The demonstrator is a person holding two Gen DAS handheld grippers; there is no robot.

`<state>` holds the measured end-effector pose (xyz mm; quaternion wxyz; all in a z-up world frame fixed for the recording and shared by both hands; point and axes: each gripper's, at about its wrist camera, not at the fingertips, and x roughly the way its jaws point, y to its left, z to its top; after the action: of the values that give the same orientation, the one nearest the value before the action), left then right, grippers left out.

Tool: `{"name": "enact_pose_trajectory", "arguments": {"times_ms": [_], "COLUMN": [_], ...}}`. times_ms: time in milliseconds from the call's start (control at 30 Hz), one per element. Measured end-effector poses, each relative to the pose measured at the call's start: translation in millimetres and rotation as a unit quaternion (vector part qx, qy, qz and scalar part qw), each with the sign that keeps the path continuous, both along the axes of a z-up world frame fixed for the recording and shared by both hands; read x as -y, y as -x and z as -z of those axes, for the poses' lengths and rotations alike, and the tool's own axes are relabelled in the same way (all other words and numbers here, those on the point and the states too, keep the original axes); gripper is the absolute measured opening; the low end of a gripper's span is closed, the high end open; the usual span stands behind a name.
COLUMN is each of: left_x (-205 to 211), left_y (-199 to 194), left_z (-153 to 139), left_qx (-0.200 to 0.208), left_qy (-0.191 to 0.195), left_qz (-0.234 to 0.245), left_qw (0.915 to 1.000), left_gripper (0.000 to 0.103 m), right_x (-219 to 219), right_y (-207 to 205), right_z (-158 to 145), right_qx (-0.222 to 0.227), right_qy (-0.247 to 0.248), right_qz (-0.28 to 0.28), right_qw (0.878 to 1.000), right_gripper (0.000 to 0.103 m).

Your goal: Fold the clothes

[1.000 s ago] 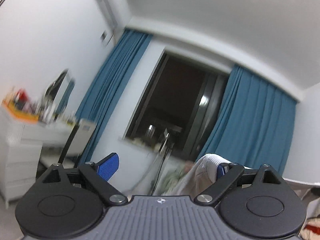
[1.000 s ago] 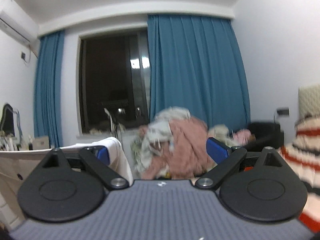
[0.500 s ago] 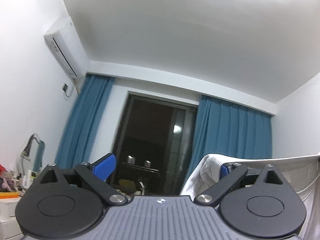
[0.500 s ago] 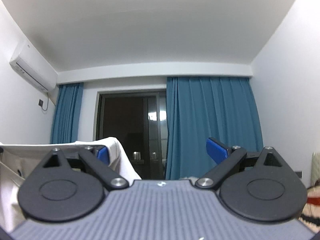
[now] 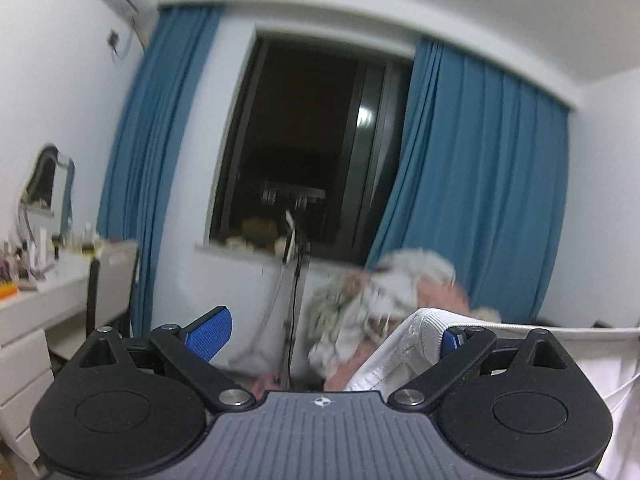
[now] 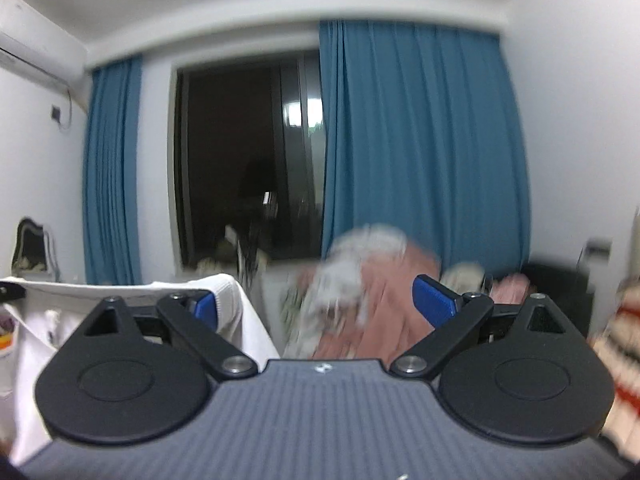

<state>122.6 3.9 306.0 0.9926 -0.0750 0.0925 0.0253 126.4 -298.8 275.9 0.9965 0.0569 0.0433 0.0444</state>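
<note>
Up at about window height, the left gripper (image 5: 334, 330) and right gripper (image 6: 316, 300) both stand spread wide, a white ribbed garment (image 5: 424, 320) draped over one blue pad (image 6: 206, 305) of each and stretched between them. Beyond it lies a rumpled clothes pile (image 6: 372, 276), pink and pale, below the dark window (image 5: 304, 152) and blue curtains (image 6: 420, 140).

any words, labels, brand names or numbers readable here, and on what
None can be read.
Small white emblem on the left tongs' grey body: a symbol, no letters.
Same emblem on the right tongs: blurred.
Coloured print on the white garment: cut off, unreadable.
</note>
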Motion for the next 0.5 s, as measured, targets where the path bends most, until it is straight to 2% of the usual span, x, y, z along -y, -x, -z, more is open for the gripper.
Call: {"name": "enact_pose_trajectory", "arguments": {"times_ms": [100, 167, 300, 400, 500], "left_x": [8, 13, -9, -48, -72], "left_y": [-69, -111, -218, -323, -388], "left_z": [22, 47, 101, 163, 249], "left_qx": [-0.03, -0.044, -0.076, -0.109, -0.155], "left_qy": [-0.018, -0.023, -0.004, 0.017, 0.04], "left_qz": [0.003, -0.006, -0.018, -0.021, -0.019], "left_qw": [0.9994, 0.9988, 0.9969, 0.9937, 0.9868], "left_gripper": [0.099, 0.099, 0.099, 0.099, 0.099], "right_x": [-14, -21, -26, -27, -36], "right_y": [-71, -115, -204, -266, -319], "right_z": [37, 56, 96, 145, 208], "right_qx": [-0.037, -0.057, -0.088, -0.116, -0.147], "right_qy": [0.019, 0.022, -0.005, -0.021, -0.008], "right_qz": [0.038, 0.054, 0.074, 0.078, 0.072], "right_qw": [0.998, 0.997, 0.993, 0.99, 0.986], "right_gripper": [0.096, 0.096, 0.096, 0.096, 0.096]}}
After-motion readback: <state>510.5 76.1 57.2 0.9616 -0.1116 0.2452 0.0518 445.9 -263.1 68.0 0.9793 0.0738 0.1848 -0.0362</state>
